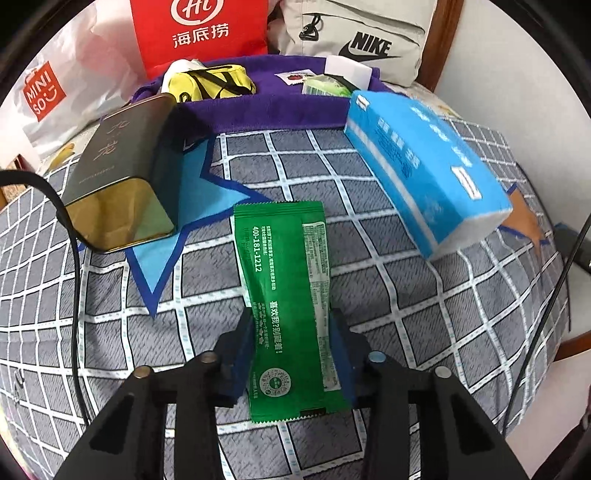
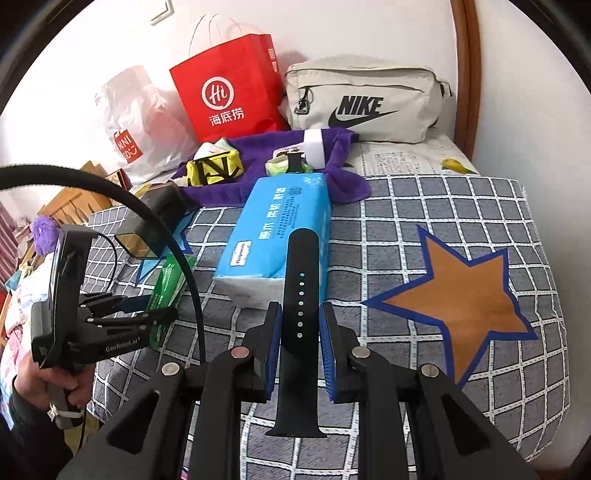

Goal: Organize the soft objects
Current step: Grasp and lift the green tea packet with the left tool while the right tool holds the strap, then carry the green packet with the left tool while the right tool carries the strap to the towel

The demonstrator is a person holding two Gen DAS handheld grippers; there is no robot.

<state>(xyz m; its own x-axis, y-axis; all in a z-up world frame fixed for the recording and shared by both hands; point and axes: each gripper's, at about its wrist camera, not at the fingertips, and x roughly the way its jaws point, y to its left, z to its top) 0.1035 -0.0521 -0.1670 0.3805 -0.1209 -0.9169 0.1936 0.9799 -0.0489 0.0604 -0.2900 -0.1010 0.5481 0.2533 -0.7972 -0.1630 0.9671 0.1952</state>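
In the left wrist view a flat green packet (image 1: pixel 284 280) lies lengthwise over the checked bedspread (image 1: pixel 424 314). My left gripper (image 1: pixel 291 321) is shut on it, and its blue pads pinch the packet's near half at both edges. In the right wrist view a black watch strap (image 2: pixel 301 273) with a row of holes stands upright between the blue pads of my right gripper (image 2: pixel 300 314), which is shut on it. The same view shows the left gripper (image 2: pixel 155 310) at the far left with the green packet (image 2: pixel 168 277), held by a person's hand (image 2: pixel 62 384).
A blue tissue pack (image 1: pixel 424 166) lies right of the packet, a dark tin box (image 1: pixel 118 173) left of it. Behind them a purple towel (image 1: pixel 277 107) carries a yellow pouch (image 1: pixel 210 83) and small items. A red bag (image 1: pixel 199 33), a Nike bag (image 1: pixel 354 37) and a Miniso bag (image 1: pixel 48 96) line the wall. A black cable (image 1: pixel 74 258) hangs at left.
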